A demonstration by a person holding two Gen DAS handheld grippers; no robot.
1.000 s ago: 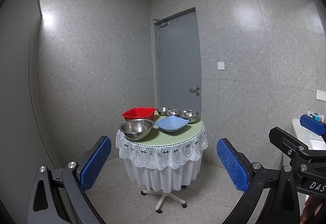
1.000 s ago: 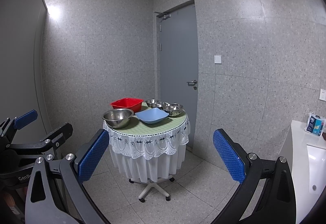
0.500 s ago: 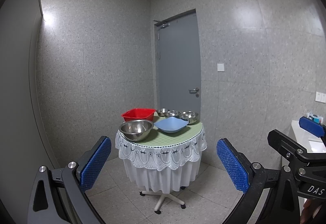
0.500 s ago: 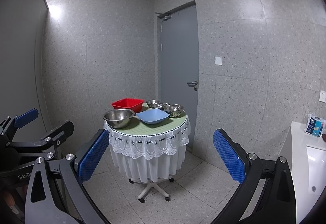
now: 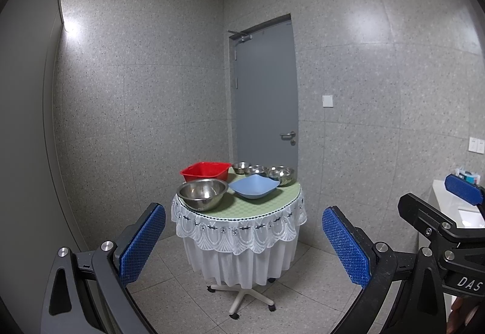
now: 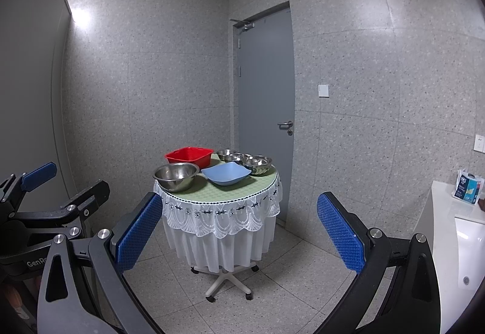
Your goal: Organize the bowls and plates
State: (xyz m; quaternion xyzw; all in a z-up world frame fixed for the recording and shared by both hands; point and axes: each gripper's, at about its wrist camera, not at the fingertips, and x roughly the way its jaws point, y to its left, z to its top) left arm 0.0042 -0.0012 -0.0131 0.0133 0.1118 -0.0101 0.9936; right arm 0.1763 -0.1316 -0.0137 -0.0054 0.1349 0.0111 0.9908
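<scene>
Both tools spread wide and empty, well short of the table [image 5: 242, 206], which stands straight ahead of both.

Left gripper [image 5: 242, 246]: blue pads [image 5: 142, 243] far apart, nothing between them, pointed at the table's near edge. Right gripper [image 6: 239, 234]: same stance, fingers splayed, holding nothing, beside its partner.

On the green top, going left to right ahead of the left gripper:

- Big steel bowl [image 5: 202, 193], at the near left edge, closest to the left pad. Likely stiff, light for its bulk, slick on the polished wall. Best pinched at the rolled rim, one finger inside and one outside.
- Red tub [image 5: 206, 171], just behind the steel one. Plastic by the look, light, slightly flexible. Rim grip on a straight side rather than a corner.
- Blue dish [image 5: 254, 187], near the middle, just right of the big bowl. Shallow, squarish, probably light plastic. Thin flared edge looks the only handhold; a low, nearly flat approach seems needed.
- Three small steel bowls at the far right: back one [image 5: 240, 167], middle one [image 5: 256, 170], front one [image 5: 280, 174], close together, contact not clear. Light and slippery, apt to skate or ring if nudged. Rim pinch again, probably nesting by size.

Nothing fragile in sight; sliding likelier than breaking. Lace cloth could snag a low finger.
</scene>
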